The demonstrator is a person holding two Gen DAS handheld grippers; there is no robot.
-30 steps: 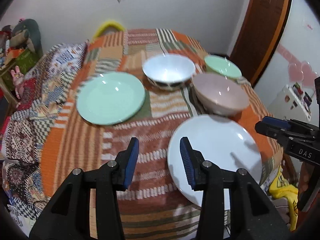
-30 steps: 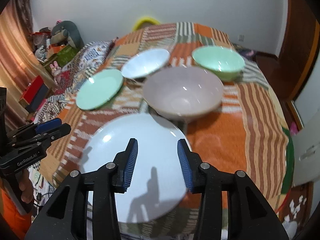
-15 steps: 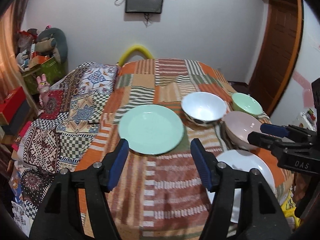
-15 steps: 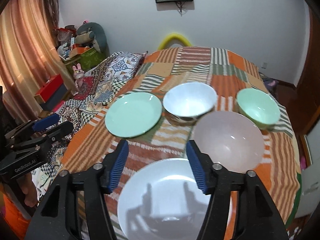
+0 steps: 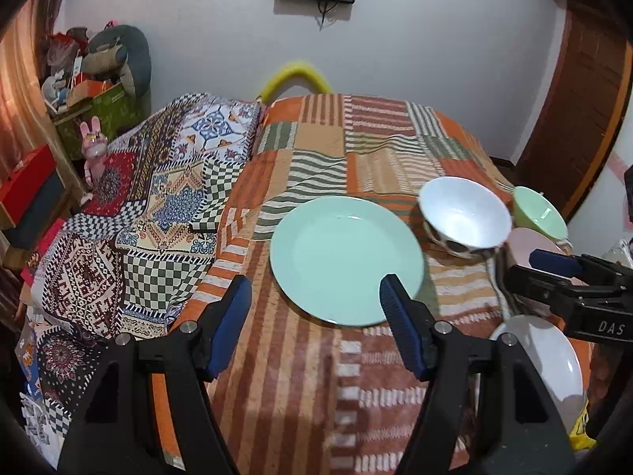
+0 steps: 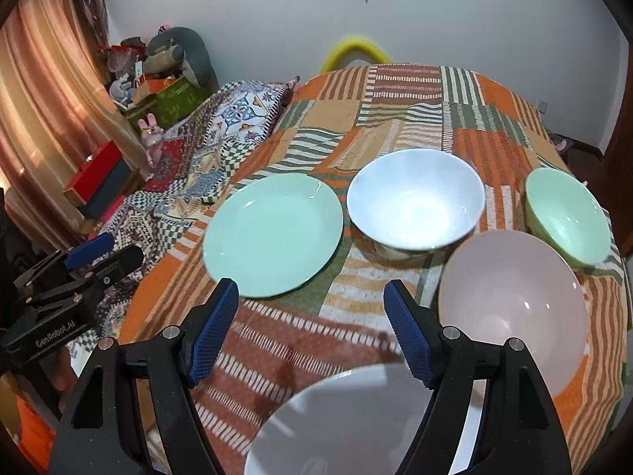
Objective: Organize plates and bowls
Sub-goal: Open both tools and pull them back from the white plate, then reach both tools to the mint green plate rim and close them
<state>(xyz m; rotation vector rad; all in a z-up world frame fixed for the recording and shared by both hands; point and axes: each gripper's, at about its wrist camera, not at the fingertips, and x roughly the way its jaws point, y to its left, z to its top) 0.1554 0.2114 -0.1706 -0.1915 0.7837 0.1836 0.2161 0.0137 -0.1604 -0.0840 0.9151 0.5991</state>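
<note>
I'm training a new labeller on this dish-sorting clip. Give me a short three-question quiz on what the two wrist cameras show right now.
1. True or false: the green plate is stacked on the white plate.
2. How many bowls stand on the striped tablecloth?
3. Which dish lies nearest the right gripper? A) green bowl B) white plate C) white bowl

Key:
1. False. They lie apart on the cloth.
2. Three: white, green and the pink bowl.
3. B. Its rim sits just under the open jaws; the left gripper is open too.
</note>
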